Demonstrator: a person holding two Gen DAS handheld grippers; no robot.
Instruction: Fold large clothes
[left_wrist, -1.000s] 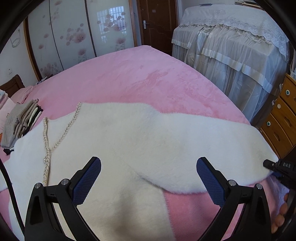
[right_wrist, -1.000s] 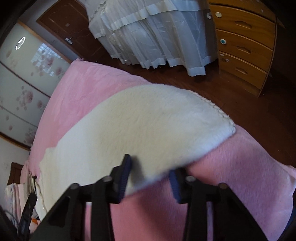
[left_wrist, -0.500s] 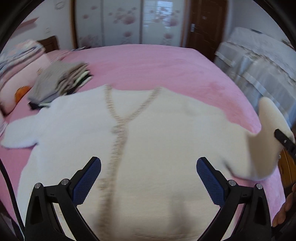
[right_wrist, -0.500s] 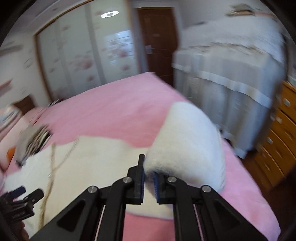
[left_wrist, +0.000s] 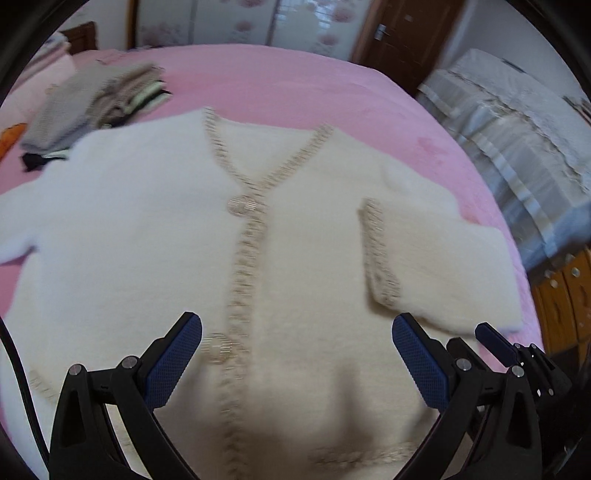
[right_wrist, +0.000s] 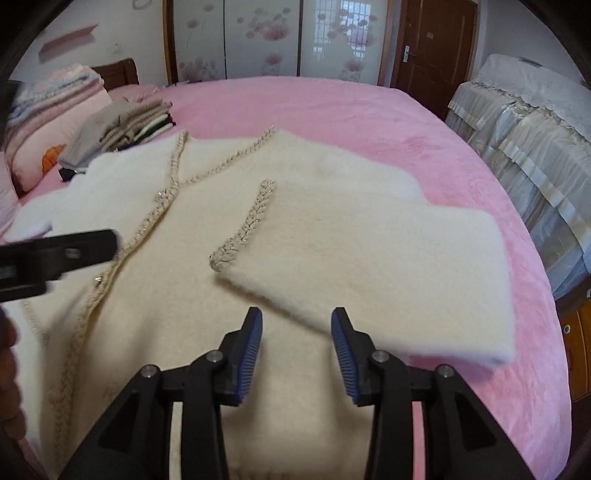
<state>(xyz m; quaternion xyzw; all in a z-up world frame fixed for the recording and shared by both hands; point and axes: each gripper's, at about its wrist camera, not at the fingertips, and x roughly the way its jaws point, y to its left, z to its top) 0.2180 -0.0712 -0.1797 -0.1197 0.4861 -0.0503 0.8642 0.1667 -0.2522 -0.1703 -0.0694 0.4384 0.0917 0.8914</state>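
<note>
Left gripper (left_wrist: 297, 358): jaws spread, empty, lower centre.
Cardigan (right_wrist: 177, 295): lay flat on the pink bed (right_wrist: 332, 110), mid-frame; probably soft, floppy; grip hem or cuff edges.
Right gripper (right_wrist: 297, 350): jaws parted, empty, below the folded sleeve (right_wrist: 388, 266).

Bed (right_wrist: 332, 110) covered in pink plush blanket. Floral sliding wardrobe doors (right_wrist: 266, 37) set behind. Brown door (right_wrist: 432, 48) beside. Lace-draped furniture (right_wrist: 524, 122) and wooden drawers (left_wrist: 565, 295) placed at right.
</note>
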